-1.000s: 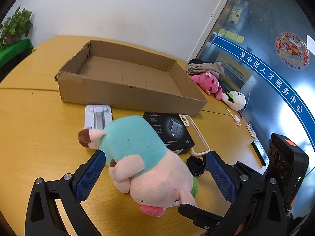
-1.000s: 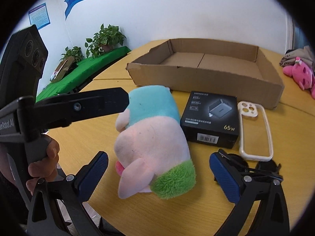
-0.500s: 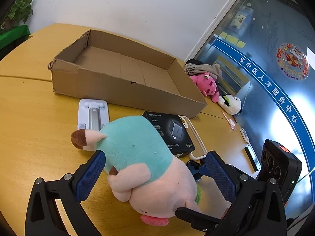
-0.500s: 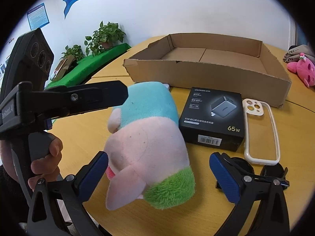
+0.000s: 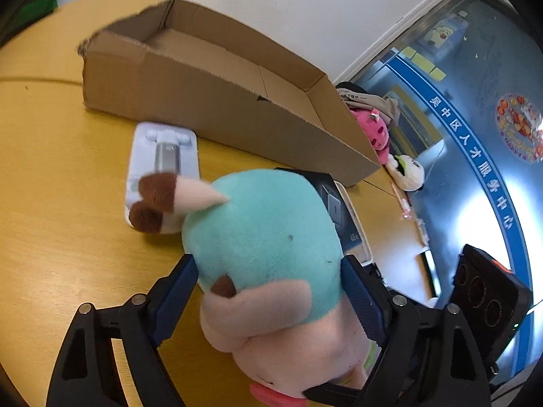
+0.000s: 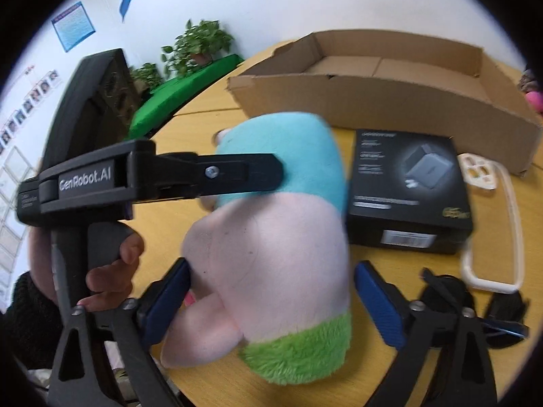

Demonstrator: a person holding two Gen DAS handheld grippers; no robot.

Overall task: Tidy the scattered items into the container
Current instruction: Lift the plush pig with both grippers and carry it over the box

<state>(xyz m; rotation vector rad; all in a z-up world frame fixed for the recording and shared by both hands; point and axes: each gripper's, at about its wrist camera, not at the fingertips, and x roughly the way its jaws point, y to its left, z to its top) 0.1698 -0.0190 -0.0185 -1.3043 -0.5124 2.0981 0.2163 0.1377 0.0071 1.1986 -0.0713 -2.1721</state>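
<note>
Plush pig toy (image 5: 264, 237) | my left gripper (image 5: 271, 291) clamps it | right gripper (image 6: 271, 305) jaws apart, straddling it | left handle reads "GenRobot.AI" | black charger box (image 6: 407, 183) "65W"

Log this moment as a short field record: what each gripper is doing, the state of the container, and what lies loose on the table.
left gripper: shut on the plush pig, pads pressed into its teal body
right gripper: open, fingers either side of the pig's pink middle; right pad clear of the fur
cardboard box: open-topped, nothing seen inside
black charger box: on the table beside the pig, outside the container
white phone case: flat on the table, right of the charger box
white phone stand: flat, in front of the box's near wall
</note>
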